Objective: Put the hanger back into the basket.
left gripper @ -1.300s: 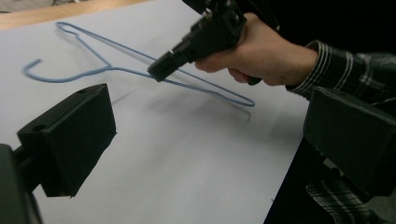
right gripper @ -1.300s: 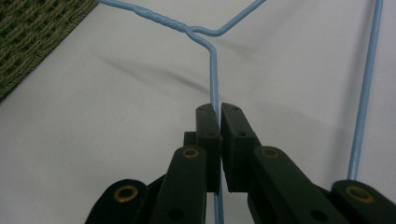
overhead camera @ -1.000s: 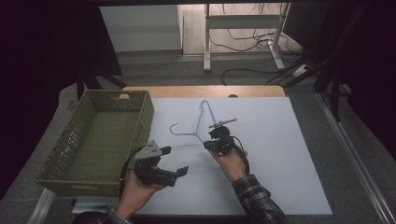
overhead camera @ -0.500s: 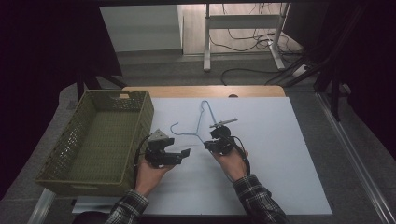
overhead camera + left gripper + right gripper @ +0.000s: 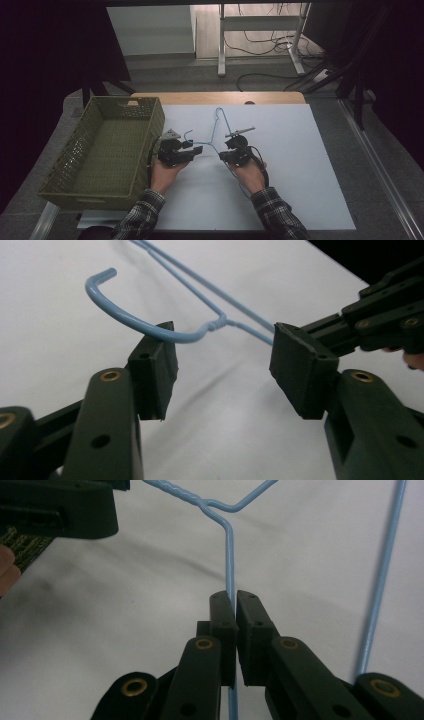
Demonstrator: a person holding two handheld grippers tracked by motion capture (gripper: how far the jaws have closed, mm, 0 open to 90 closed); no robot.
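A light blue wire hanger [image 5: 216, 131] lies on the white table top [image 5: 300, 165], its hook [image 5: 125, 315] pointing toward the basket. My right gripper [image 5: 229, 148] is shut on one wire of the hanger [image 5: 230, 560], just below the twisted neck [image 5: 200, 501]. My left gripper [image 5: 196, 148] is open beside the neck, with its jaws on either side of the hook's base. The hook wire crosses the top of my left finger [image 5: 152, 370]; the other finger [image 5: 300, 367] stands apart from the wire. The other gripper shows at upper right in the left gripper view.
An olive green woven basket [image 5: 70, 165] stands at the left, its rim close to my left hand [image 5: 165, 172]. Wood of the table edge [image 5: 220, 97] shows at the far side. Beyond are desk legs [image 5: 221, 45] and cables [image 5: 260, 77] on the floor.
My left gripper has moved forward and right from the near table edge up to the hanger's hook. The right gripper has kept still on the wire.
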